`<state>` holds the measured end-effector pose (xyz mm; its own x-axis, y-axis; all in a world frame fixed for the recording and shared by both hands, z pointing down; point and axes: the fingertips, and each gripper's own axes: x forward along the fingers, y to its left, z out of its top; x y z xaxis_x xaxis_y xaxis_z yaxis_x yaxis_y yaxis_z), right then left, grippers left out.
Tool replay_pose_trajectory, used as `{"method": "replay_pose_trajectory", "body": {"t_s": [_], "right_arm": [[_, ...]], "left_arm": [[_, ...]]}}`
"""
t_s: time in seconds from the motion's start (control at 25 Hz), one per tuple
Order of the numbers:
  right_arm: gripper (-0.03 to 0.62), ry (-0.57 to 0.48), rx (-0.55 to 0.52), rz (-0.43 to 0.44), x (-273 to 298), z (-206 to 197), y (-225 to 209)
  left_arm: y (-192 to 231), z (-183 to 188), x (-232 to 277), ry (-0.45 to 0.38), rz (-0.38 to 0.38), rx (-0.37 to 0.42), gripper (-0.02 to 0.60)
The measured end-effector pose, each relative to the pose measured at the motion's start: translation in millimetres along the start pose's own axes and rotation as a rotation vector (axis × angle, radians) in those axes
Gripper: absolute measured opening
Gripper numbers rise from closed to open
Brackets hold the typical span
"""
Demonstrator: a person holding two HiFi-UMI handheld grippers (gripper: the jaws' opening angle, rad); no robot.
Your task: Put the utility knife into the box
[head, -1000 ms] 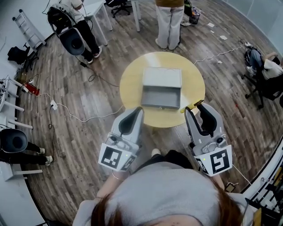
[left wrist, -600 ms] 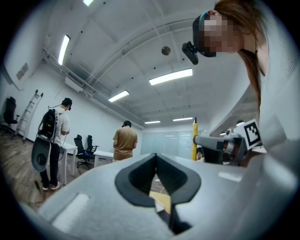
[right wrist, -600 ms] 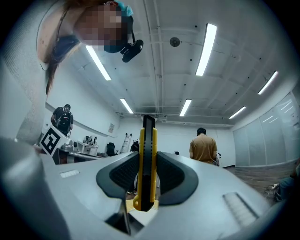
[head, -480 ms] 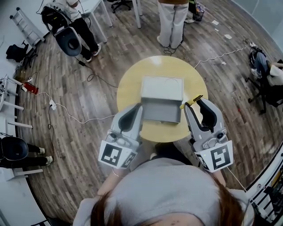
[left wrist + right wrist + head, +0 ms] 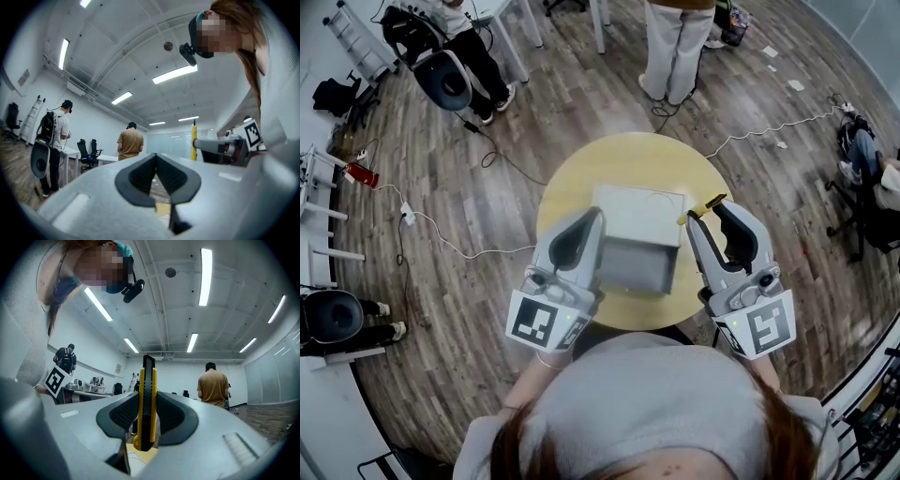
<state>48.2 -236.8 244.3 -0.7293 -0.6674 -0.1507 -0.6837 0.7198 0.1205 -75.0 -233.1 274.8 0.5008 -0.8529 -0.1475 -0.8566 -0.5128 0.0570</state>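
The utility knife (image 5: 146,380), yellow with a black core, stands clamped between the pads of the right claw (image 5: 147,420), its length running along the jaws and its end poking out past their tips. In the head view the utility knife (image 5: 703,207) shows at the far right corner of the box (image 5: 642,208), just off that corner's edge (how high above it the pictures do not tell). The box is grey, and its lid appears to lie flat beyond a darker open tray. The right claw (image 5: 710,216) sits along the box's right side. Its marker cube (image 5: 760,328) is at the near end, towards the person. The left claw (image 5: 596,217) is at the box's left side, overlapping that edge in the head view. Its own view shows the left claw (image 5: 156,158) with tips pressed together and nothing between them. The box rests about the middle of a round yellow surface (image 5: 572,183). Beyond the box, on the wooden floor (image 5: 487,206), a person in a tan shirt (image 5: 676,42) stands. To the far left of the box is another person with a backpack (image 5: 55,136), and a white cable (image 5: 464,251) trails over the floor to the box's left.
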Motion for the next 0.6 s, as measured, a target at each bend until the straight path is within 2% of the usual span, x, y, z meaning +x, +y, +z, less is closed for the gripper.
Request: {"method": "replay_pose_trajectory", "body": {"t_s": [0.32,0.6], "right_arm": [[0.121,0.029,0.000,-0.023,32,-12,2],[0.121,0.102,0.008,-0.031,38,-28,10]], "left_arm": [[29,-5,13,0.029,-0.043,-0.006,-0.002],[26,-12,23,0.038,-0.125,-0.036,-0.002]]}}
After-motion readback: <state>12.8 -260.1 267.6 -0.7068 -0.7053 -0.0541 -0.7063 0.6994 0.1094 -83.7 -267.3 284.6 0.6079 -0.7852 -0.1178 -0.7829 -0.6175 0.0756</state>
